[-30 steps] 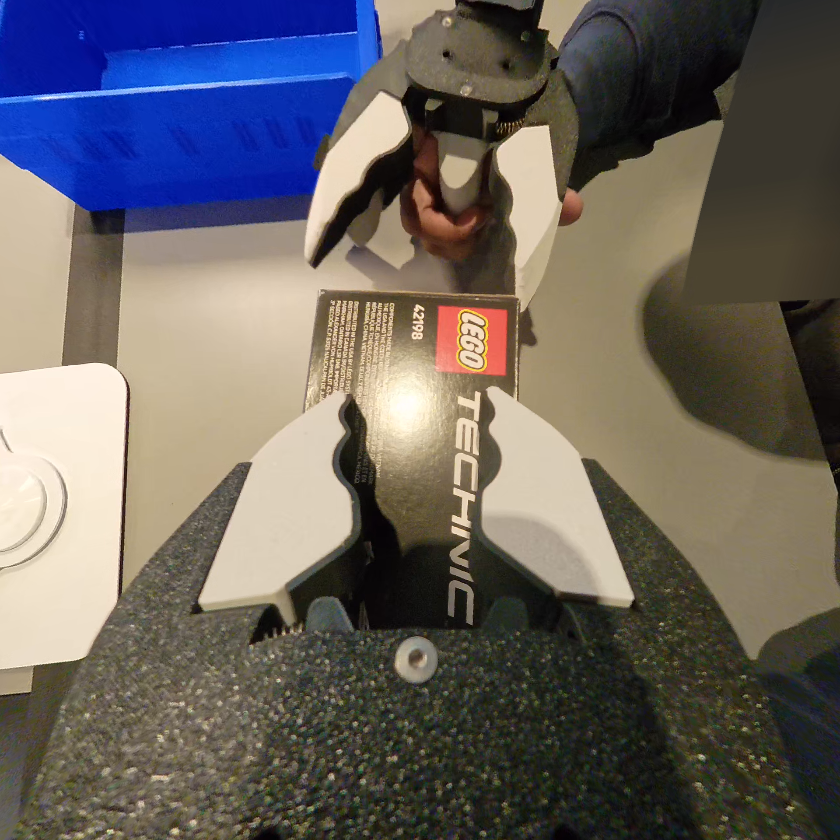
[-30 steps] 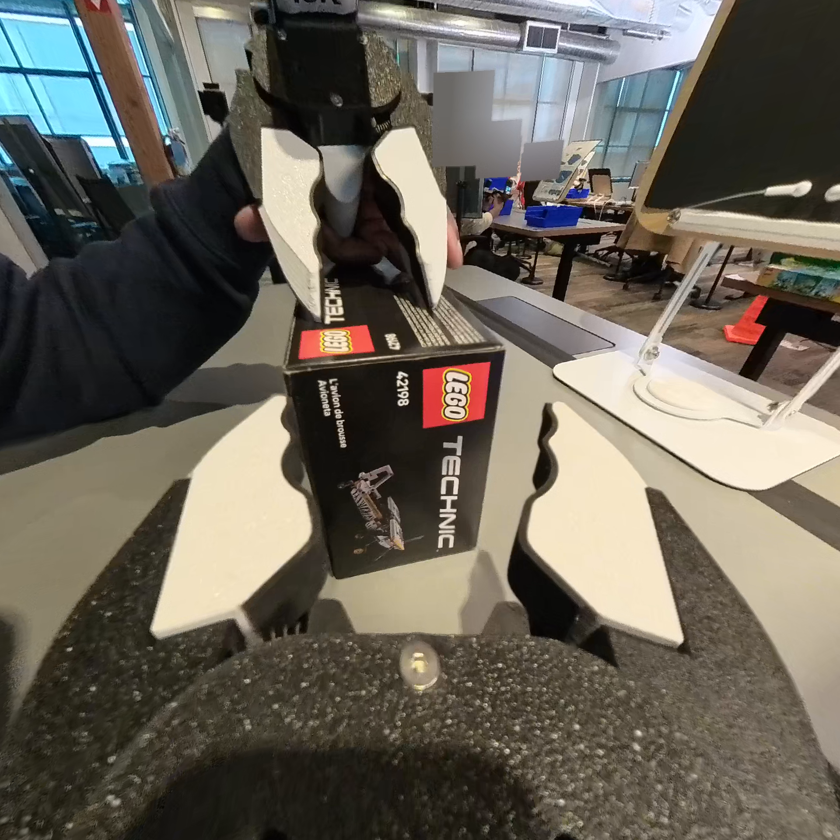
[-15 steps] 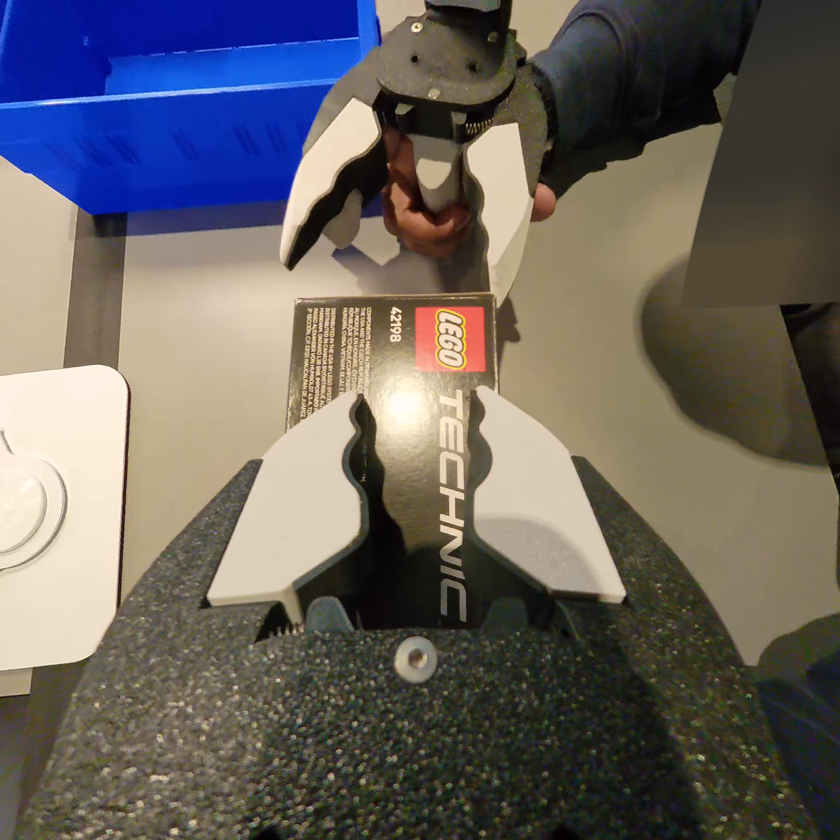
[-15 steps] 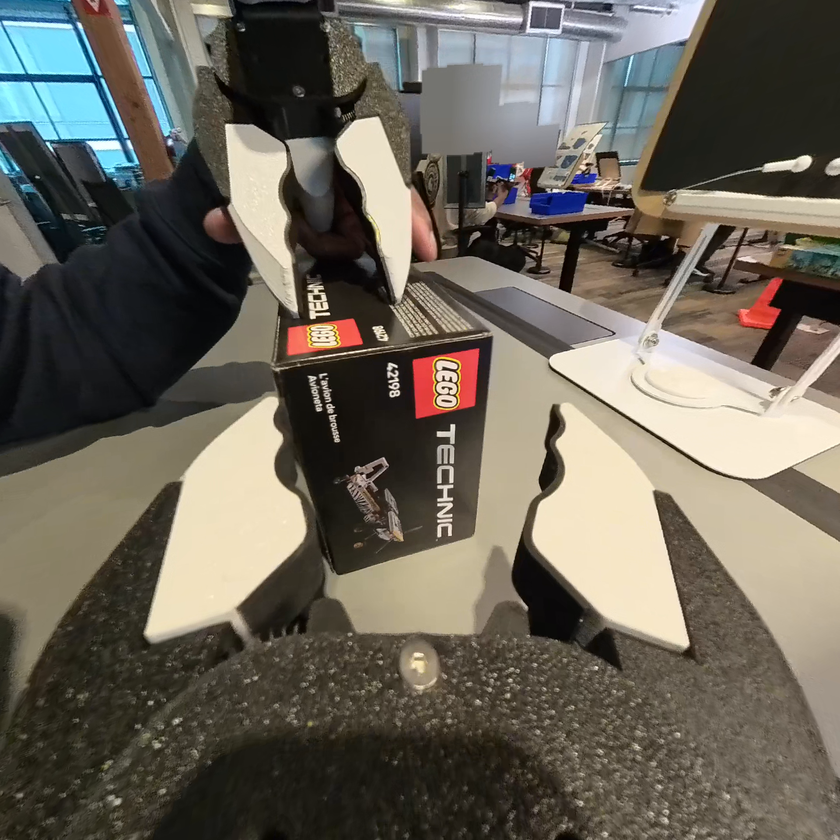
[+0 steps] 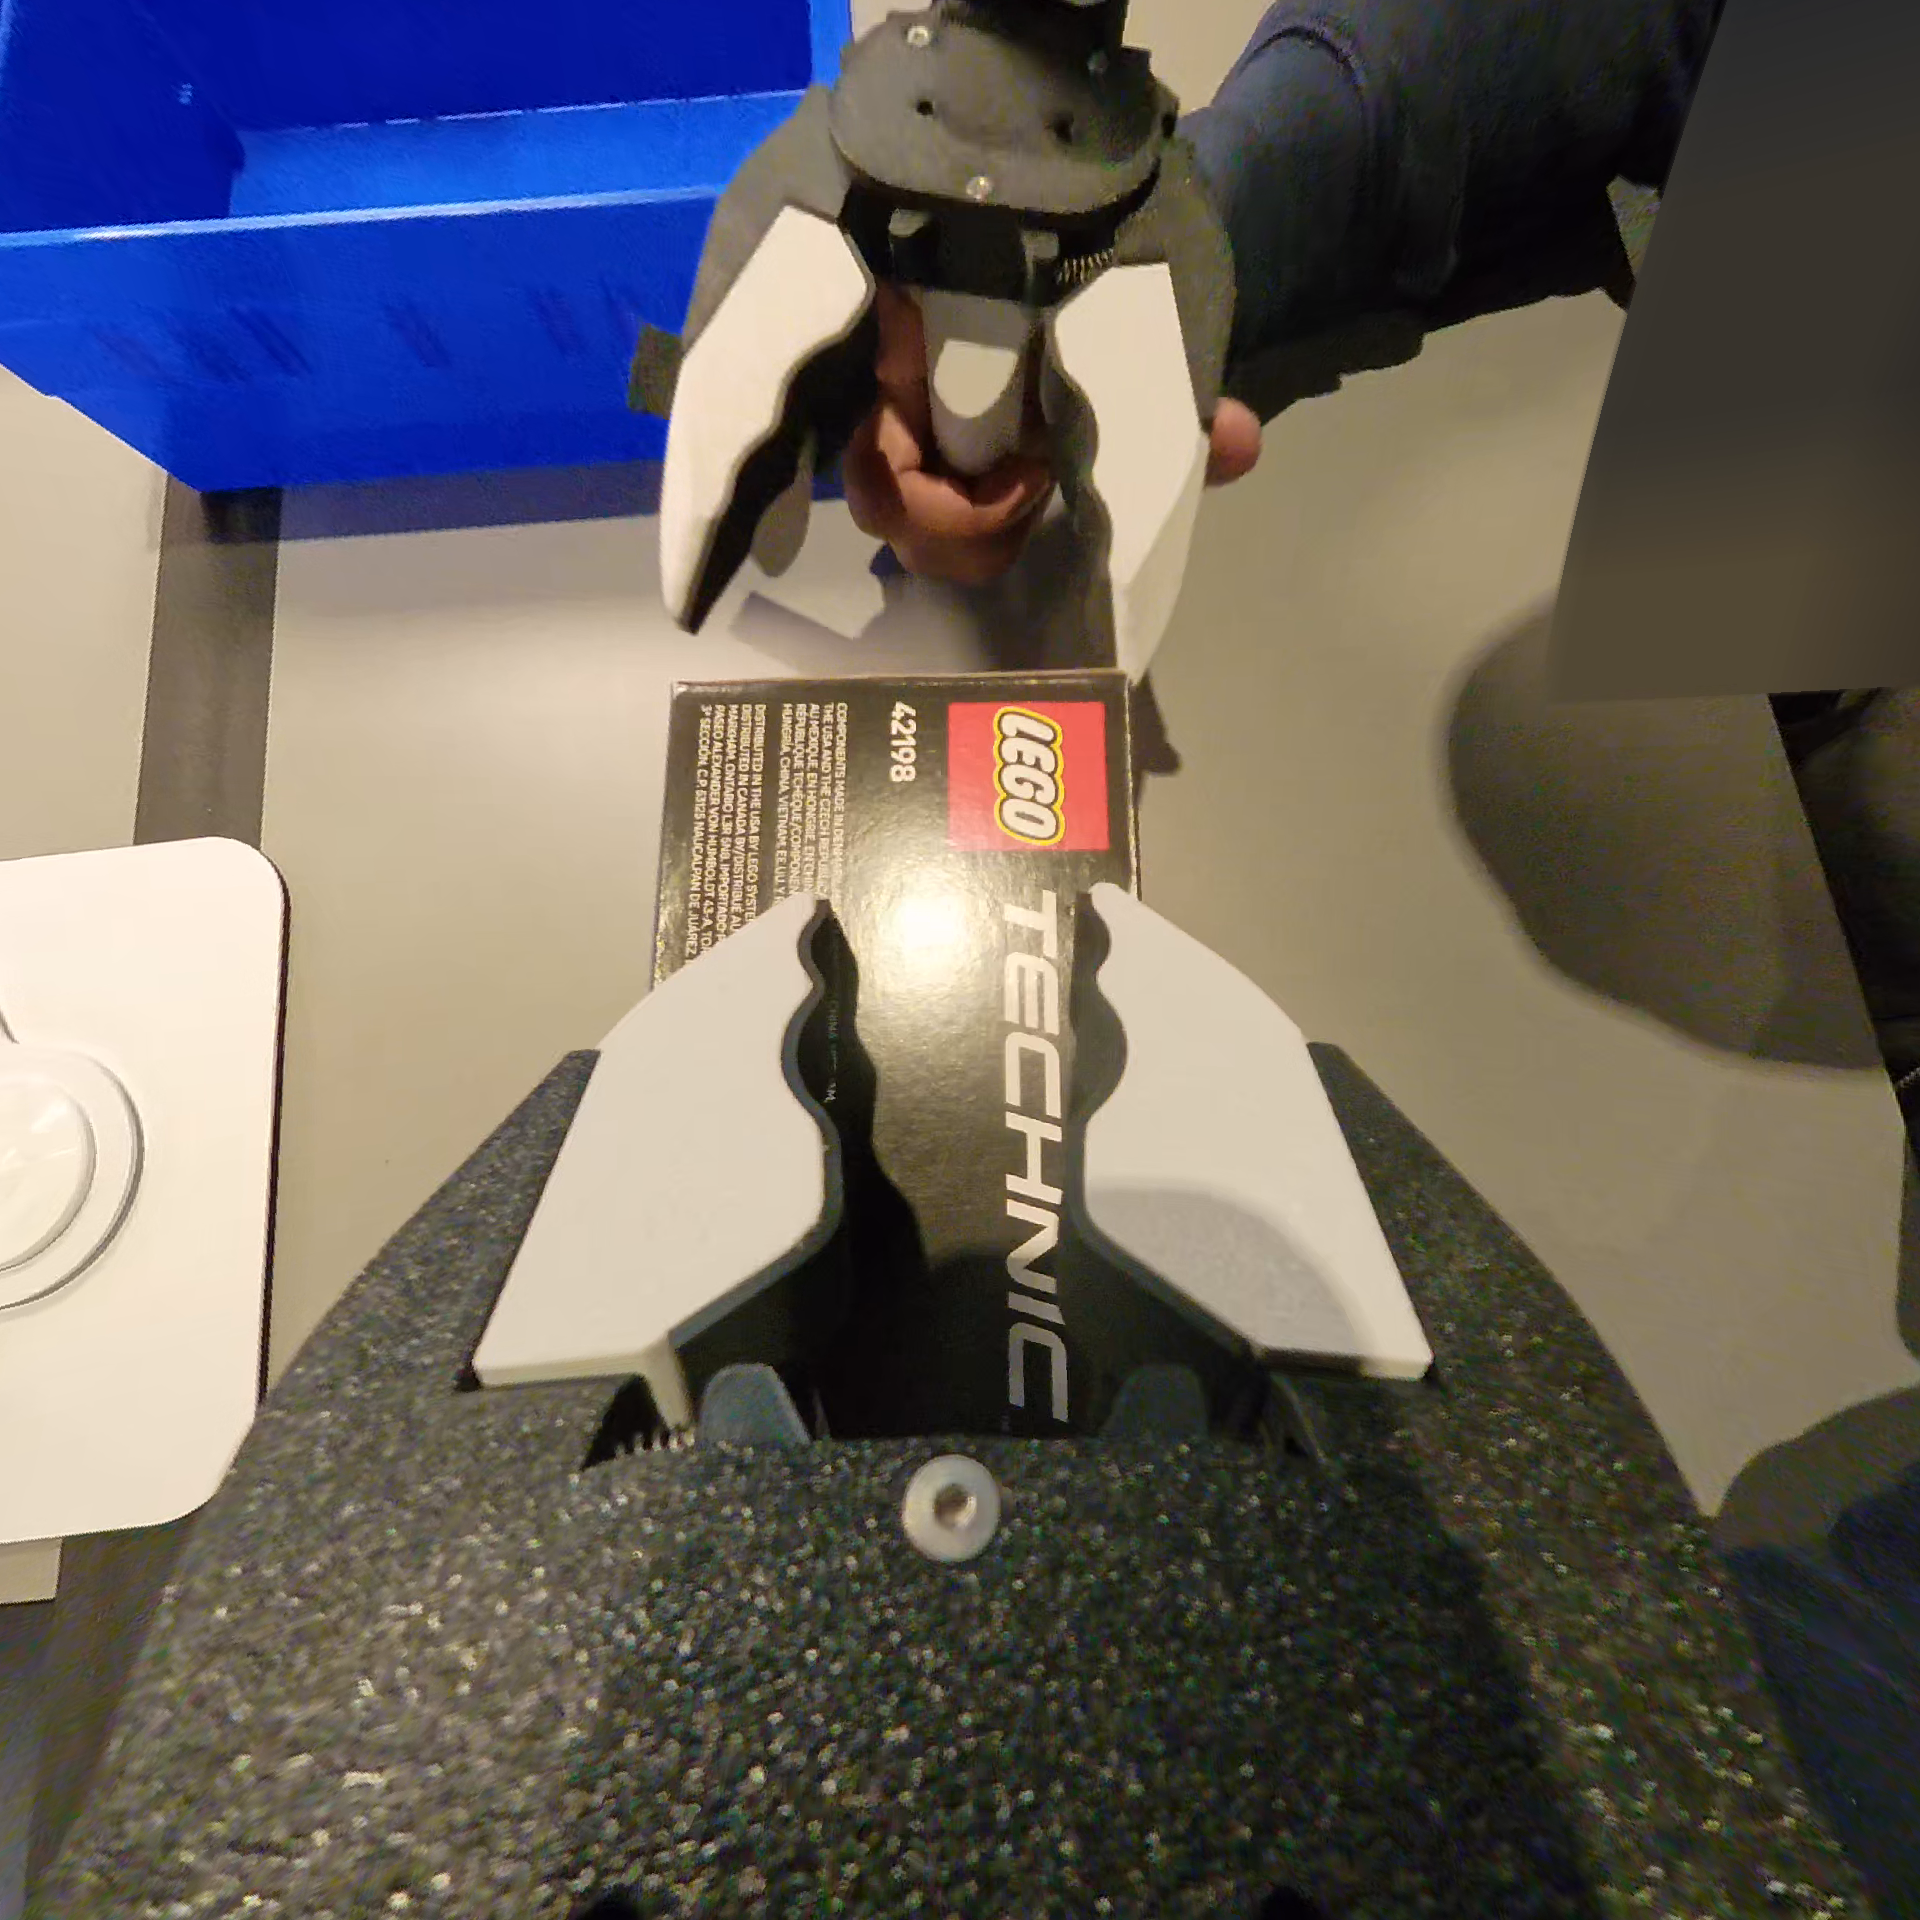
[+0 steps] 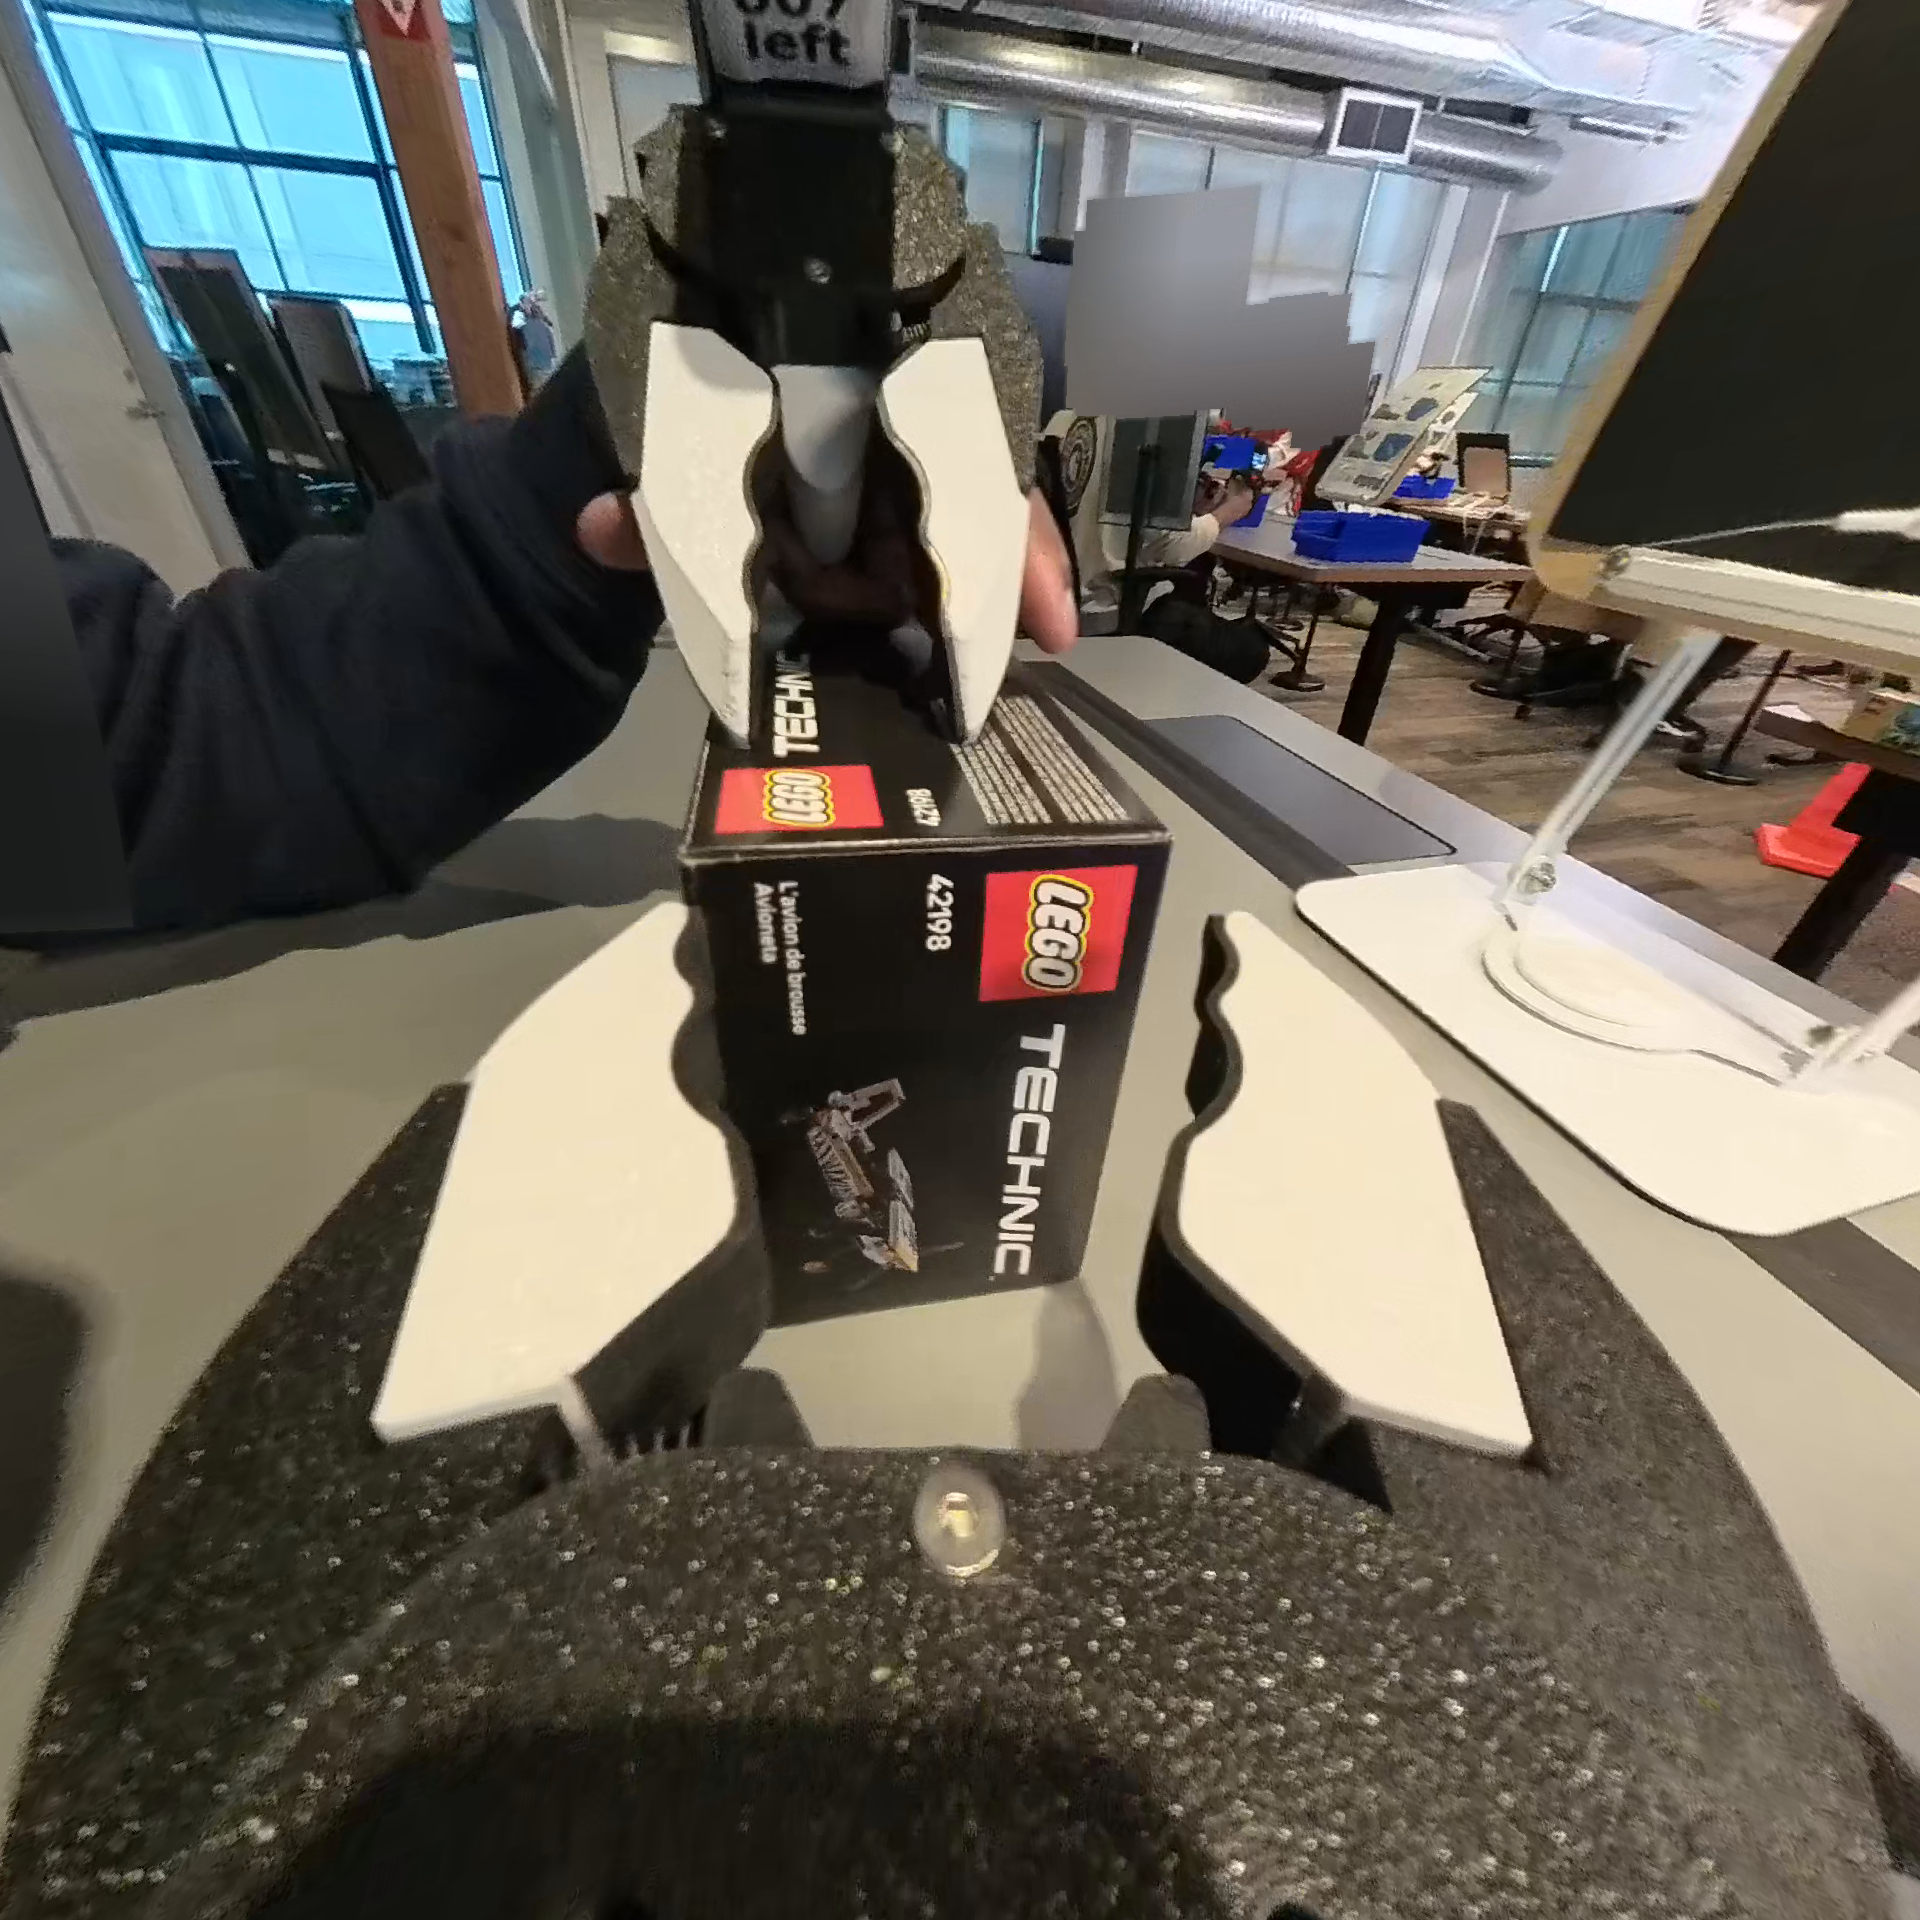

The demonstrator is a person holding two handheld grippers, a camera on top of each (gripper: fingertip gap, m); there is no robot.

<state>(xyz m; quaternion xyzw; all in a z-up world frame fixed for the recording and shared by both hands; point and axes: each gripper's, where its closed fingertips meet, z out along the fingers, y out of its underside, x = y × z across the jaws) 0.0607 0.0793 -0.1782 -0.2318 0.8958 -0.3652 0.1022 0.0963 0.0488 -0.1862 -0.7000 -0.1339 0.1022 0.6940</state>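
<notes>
The grey table [image 5: 447,727] takes most of both views, and it has bare surface on the two long sides of the box. At its far edge in the left wrist view stands a blue bin [image 5: 364,343], near the right gripper but well apart from the box. A white base plate [image 6: 1558,1049] with a clear stand lies on one side; between it and the box there is a wide strip of bare table. In the middle the black box [image 6: 914,1091] stands upright on its small end, and its bottom edge lies flat on the table. The left gripper [image 5: 961,914] comes down from above. Its jaws are only partly spread, narrower than the box, and in the right wrist view the two tips seem to rest on the top face, not on the sides. So it pinches nothing. The right gripper [image 6: 951,935] is low and level with the table. Its jaws are spread wide around the lower part of the box; one finger is just beside the box wall, perhaps touching, and the other shows a clear gap. The box is therefore not clamped by either gripper. A hand [image 5: 956,488] in a dark sleeve holds the right gripper's handle.
</notes>
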